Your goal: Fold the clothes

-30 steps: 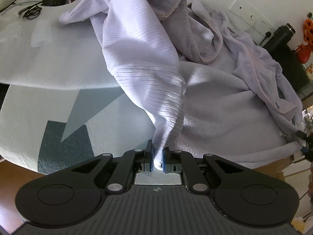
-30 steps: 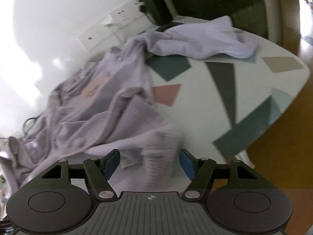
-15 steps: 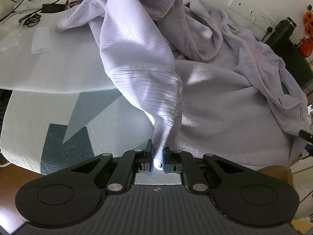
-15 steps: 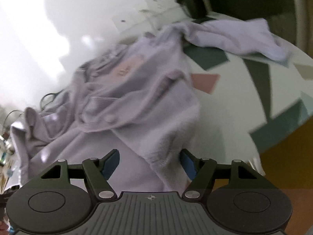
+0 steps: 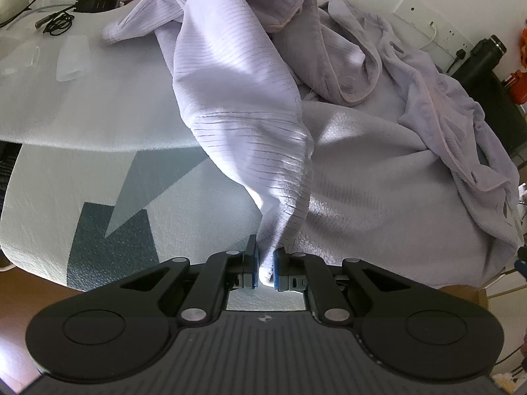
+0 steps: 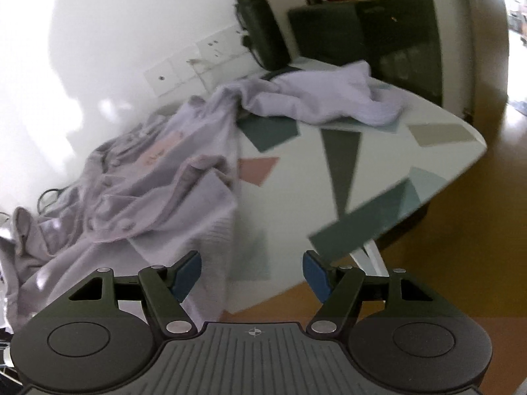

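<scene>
i can't read any text, label, brand or number here; the right wrist view is blurred.

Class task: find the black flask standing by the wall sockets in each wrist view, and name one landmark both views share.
Left wrist view: black flask at the far right edge, upper part.
Right wrist view: black flask top centre, against the wall.
Shared landmark: the white wall sockets beside it.

The lilac garment (image 5: 237, 105) is soft ribbed cloth, fleecy on its inner side. The table cover (image 5: 82, 177) looks matt and pebbled like leather. The left gripper (image 5: 265, 268) is matt black plastic.
</scene>
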`<state>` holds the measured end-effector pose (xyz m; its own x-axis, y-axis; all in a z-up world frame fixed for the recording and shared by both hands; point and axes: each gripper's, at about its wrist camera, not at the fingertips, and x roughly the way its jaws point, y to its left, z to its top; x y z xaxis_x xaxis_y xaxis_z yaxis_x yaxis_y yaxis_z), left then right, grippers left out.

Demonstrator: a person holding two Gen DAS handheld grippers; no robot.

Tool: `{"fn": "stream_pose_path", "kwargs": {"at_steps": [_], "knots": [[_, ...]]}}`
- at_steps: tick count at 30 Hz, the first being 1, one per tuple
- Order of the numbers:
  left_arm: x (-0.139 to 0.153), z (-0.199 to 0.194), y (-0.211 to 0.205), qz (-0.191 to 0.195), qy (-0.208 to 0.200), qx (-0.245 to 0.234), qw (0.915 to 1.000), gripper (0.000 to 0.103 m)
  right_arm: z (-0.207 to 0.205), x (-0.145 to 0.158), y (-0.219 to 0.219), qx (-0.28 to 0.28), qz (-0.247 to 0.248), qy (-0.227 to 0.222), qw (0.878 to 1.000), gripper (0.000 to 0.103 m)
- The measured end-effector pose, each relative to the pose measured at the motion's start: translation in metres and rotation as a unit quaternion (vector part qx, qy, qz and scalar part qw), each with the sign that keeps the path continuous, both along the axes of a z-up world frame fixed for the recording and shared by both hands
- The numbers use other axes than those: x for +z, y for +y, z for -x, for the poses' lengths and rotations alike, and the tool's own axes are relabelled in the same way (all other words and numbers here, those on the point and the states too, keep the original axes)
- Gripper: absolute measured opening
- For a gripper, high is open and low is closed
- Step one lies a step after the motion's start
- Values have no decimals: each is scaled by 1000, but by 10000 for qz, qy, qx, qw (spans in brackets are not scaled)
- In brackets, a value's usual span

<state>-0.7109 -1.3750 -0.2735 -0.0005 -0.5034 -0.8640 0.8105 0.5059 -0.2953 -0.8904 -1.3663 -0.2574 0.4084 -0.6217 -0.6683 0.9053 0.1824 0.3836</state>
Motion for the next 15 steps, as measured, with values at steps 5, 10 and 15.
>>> {"fn": "stream_pose_path", "kwargs": {"at_steps": [5, 10, 15], "knots": [[1, 1, 0, -28, -33, -9, 10000, 10, -27, -13, 2, 455, 64, 428, 9980, 60], [1, 2, 0, -38, -52, -9, 10000, 10, -59, -13, -1, 869, 310, 513, 9944, 60], [0, 3, 0, -8, -45, 7, 10000, 10, -85, -15, -10, 1166, 399, 593, 9906, 50]]}}
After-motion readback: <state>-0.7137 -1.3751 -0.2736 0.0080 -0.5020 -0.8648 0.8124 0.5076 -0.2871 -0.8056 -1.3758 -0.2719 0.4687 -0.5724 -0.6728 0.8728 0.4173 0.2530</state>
